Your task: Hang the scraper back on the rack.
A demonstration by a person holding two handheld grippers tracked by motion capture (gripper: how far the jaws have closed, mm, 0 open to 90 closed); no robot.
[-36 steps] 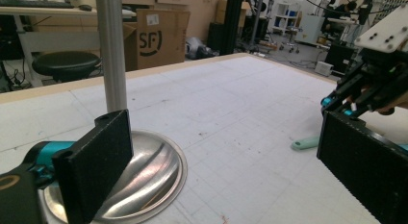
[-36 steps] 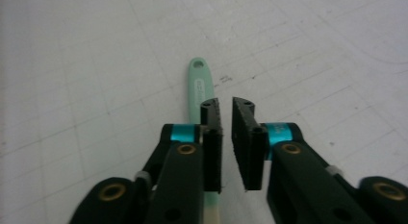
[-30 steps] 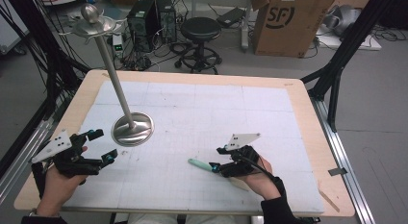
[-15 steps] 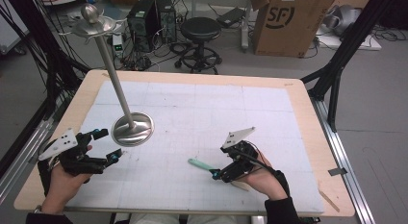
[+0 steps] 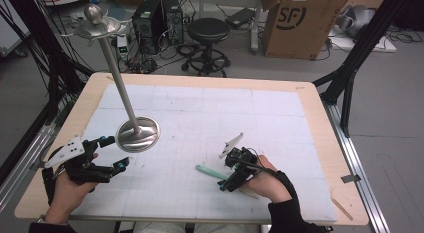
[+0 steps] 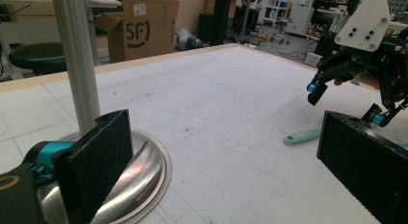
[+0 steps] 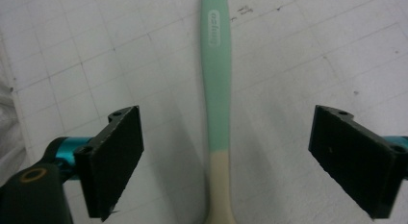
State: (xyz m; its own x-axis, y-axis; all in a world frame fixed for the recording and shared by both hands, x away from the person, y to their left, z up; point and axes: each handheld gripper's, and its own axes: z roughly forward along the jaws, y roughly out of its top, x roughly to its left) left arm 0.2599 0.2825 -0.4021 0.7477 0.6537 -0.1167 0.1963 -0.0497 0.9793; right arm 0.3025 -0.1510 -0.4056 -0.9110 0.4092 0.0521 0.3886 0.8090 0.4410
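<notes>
Tongs in both hands stand spread in the high view: the left gripper (image 5: 107,154) waits just near of the stand (image 5: 138,134), apparently to steady its base, while the right gripper (image 5: 231,173) hangs over the spatula (image 5: 210,172) lying flat near the table's (image 5: 310,100) near edge. Left gripper view: the pads (image 6: 98,161) pinch nothing, the stand's (image 6: 144,166) base beside one. Right gripper view: jaws, having just been closing slightly, straddle the spatula's (image 7: 216,89) handle untouched, probably lining up a grab.

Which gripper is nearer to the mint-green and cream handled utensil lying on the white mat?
Right. The right gripper hangs over the mint-green and cream handled utensil, open jaws either side. The left gripper is by the metal stand's round base.
</notes>
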